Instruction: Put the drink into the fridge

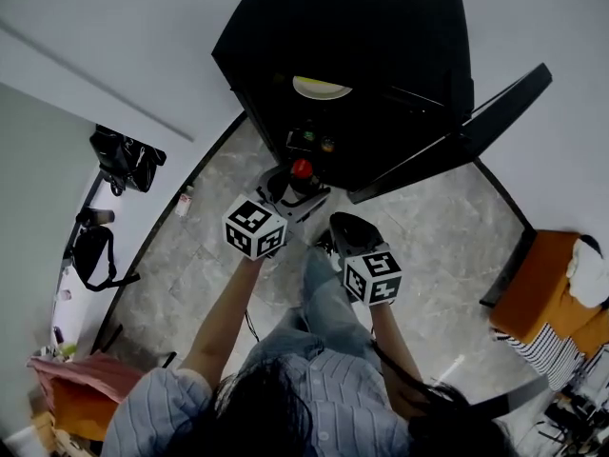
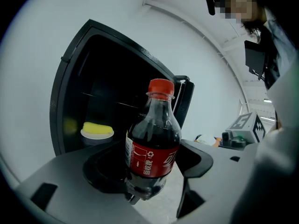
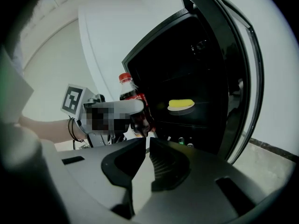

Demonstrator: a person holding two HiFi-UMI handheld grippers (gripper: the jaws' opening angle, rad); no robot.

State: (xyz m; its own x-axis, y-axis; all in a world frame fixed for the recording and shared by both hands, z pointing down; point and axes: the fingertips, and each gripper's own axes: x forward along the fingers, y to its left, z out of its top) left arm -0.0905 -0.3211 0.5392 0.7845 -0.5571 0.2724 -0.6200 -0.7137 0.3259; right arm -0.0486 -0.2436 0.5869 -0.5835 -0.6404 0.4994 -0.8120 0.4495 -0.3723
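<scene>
Drink bottle [image 2: 152,146], red cap and red label, dark liquid, sits gripped low on its body between the jaws of my left gripper [image 2: 150,171]. It is held close to upright just in front of the open fridge [image 1: 381,27], outside the cabinet. My right gripper [image 3: 146,158] hangs beside it on the door side, jaws drawn together to a thin slit and holding nothing.

Fridge door [image 1: 457,141] stands swung wide to the right. Inside, a yellow item on a white dish [image 2: 97,129] occupies a shelf, and small objects [image 1: 306,140] lie lower down, too dim to identify. The interior is dark.

Underfoot is a grey marbled floor [image 1: 447,246], with white walls [image 1: 114,27] behind the black fridge. Black bags [image 1: 126,158] lie by the left wall, and an orange piece of furniture [image 1: 542,288] stands at the right.
</scene>
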